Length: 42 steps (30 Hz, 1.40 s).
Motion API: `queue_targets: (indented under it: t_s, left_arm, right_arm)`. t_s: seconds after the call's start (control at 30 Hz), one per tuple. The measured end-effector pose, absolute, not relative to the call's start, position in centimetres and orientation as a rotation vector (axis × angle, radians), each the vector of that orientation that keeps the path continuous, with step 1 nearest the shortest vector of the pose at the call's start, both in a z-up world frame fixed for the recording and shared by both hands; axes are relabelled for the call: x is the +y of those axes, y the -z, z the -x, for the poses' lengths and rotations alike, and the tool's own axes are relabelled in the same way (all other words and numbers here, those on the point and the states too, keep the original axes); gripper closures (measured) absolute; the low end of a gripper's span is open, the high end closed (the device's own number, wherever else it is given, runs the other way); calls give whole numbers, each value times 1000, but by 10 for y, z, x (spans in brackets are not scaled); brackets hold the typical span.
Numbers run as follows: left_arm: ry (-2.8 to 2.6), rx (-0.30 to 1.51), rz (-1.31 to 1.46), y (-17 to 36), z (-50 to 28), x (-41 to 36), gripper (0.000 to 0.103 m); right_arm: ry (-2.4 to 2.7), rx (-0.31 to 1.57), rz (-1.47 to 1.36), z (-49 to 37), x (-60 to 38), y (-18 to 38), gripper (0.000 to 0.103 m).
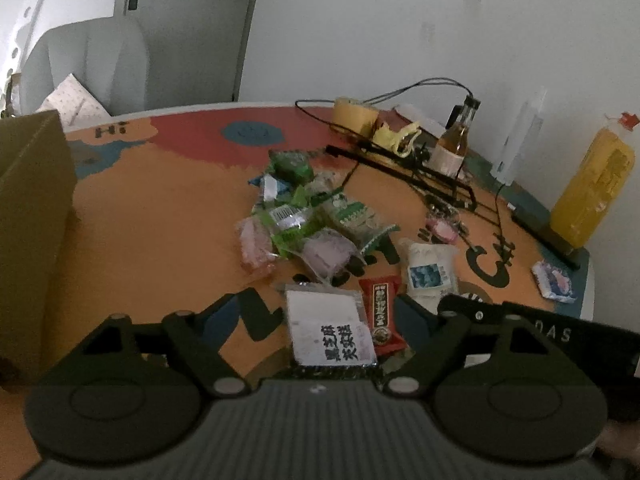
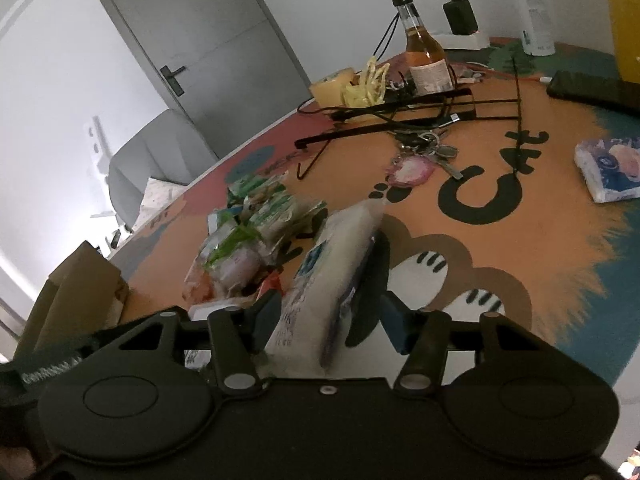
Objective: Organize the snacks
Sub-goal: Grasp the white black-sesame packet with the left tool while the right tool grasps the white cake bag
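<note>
Currently, snack pile (image 1: 304, 216): loose wrapped packets heaped mid-table, orange mat beneath.
White packet (image 2: 320, 280): lies between right gripper (image 2: 328, 312) fingers; jaws spread, contact unclear.
Black-lettered white packet (image 1: 332, 328): flat between left gripper (image 1: 320, 320) fingers, beside red packet (image 1: 382, 316); jaws wide, released.
Cardboard box (image 1: 32, 216): left table edge.
Table (image 1: 160, 216): bottle (image 1: 454, 148), keys (image 2: 424, 156), cables behind pile.

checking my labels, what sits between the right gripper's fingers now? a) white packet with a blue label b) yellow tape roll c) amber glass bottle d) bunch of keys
a: in the right wrist view the white packet with a blue label lies between the right gripper fingers.
</note>
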<state>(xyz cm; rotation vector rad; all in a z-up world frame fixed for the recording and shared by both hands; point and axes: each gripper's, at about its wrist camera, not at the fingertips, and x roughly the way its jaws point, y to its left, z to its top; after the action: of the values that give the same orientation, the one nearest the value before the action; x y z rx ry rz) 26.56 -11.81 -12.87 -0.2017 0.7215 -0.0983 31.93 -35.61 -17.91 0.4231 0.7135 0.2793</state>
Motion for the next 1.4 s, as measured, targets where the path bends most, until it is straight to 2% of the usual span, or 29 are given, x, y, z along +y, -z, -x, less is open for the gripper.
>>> queue_targets:
  t_s: [0.17, 0.27, 0.4, 0.43, 0.53, 0.8, 0.97, 1.03, 1.13, 1.27, 1.3, 1.33, 1.4]
  left_arm:
    - [107, 755, 193, 142, -278, -123, 25]
    - [101, 774, 194, 149, -282, -124, 28]
    - [92, 778, 179, 154, -284, -127, 36]
    - [92, 778, 173, 154, -284, -128, 38]
    - [96, 778, 170, 153, -282, -128, 53]
    - [91, 773, 188, 153, -271, -120, 57]
    - [79, 769, 204, 151, -264, -112, 58]
    - [74, 764, 203, 148, -260, -108, 58]
    - [59, 754, 207, 144, -256, -99, 58]
    - [32, 751, 220, 142, -253, -87, 58]
    - [29, 750, 223, 142, -253, -85, 58]
    - [27, 748, 226, 141, -253, -83, 58]
    - [28, 744, 230, 140, -252, -82, 58]
  right_arm:
    - [-276, 715, -415, -328, -349, 183, 56]
    - [-286, 722, -408, -330, -344, 187, 69]
    - [-281, 708, -405, -326, -344, 186, 77]
    - [-282, 706, -399, -325, -344, 185, 78]
    - [-288, 708, -390, -321, -346, 184, 79]
    - [-266, 710, -377, -310, -350, 182, 79]
    - [-204, 703, -304, -305, -340, 177, 64]
    - [-212, 705, -301, -308, -334, 180, 52]
    - [-202, 702, -288, -312, -327, 184, 41]
    - [-188, 678, -248, -316, -318, 184, 37]
    - [-184, 674, -230, -316, -316, 185, 42]
    - [-178, 671, -211, -316, -315, 184, 55]
    - [-168, 670, -196, -316, -316, 184, 71]
